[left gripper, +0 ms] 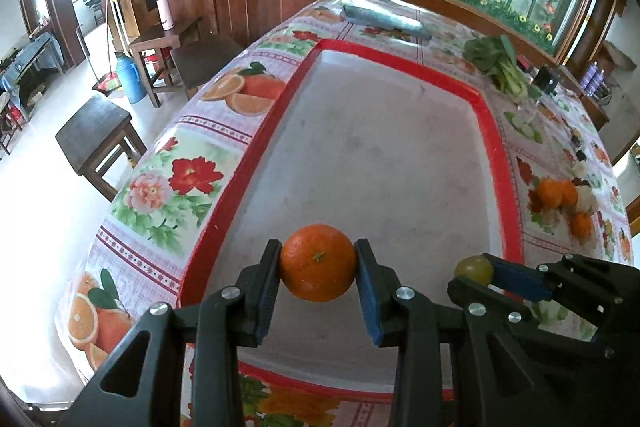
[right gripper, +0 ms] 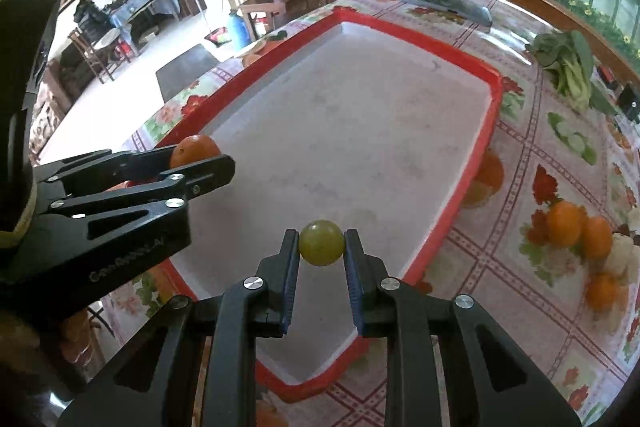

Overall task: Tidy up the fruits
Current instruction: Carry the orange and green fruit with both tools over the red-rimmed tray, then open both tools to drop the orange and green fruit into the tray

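While the red-rimmed white tray (left gripper: 400, 155) is bare, the left hand-held gripper (left gripper: 318, 269) pinches a round orange (left gripper: 318, 261) and the right hand-held gripper (right gripper: 322, 247) a small green fruit (right gripper: 322, 242) above it; more oranges (right gripper: 580, 227) wait near the table's (right gripper: 540, 307) right edge.

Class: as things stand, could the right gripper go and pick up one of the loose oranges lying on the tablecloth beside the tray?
Probably not yet: the right gripper is shut on a green fruit. The path to the loose oranges looks clear, but it must release first.
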The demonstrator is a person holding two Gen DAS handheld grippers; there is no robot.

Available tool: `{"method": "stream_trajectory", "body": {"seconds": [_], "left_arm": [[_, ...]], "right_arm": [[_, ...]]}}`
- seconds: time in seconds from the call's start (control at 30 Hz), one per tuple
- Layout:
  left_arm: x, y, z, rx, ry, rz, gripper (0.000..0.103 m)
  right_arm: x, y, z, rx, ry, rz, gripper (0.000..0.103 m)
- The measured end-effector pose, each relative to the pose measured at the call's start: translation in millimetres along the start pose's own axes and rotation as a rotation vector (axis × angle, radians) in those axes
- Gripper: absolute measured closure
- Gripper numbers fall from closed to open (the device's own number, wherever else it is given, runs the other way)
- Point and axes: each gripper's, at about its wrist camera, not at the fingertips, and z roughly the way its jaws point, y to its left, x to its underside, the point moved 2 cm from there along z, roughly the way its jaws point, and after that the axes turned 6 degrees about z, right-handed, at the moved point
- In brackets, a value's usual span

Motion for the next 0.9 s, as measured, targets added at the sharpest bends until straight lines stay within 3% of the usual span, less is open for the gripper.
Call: {"method": "stream_trajectory", "body": {"seconds": [0.5,0.57,0.63,0.7,0.9], "left_arm": [[5,-4,11,-0.037,0.051,0.001,0.063],[5,-4,11,-0.032,0.055,-0.001,0.059],[5,-6,11,-0.035,0.059,0.0,0.054],[6,-7,10,-0.038,0.055,0.004,0.046],[7,-11,5,-0.052,0.046,0.023,0.042]], "right_arm": [[3,4,14,0.005,0.056,-0.016,0.081],[3,5,14,0.012,0.061,-0.026,0.08],[4,5,15,0.019,0.066,-0.025,0.07],[5,4,13,0.02,0.062,-0.02,0.069],[6,6,4,0.041,0.044,-0.034,0.068]]}}
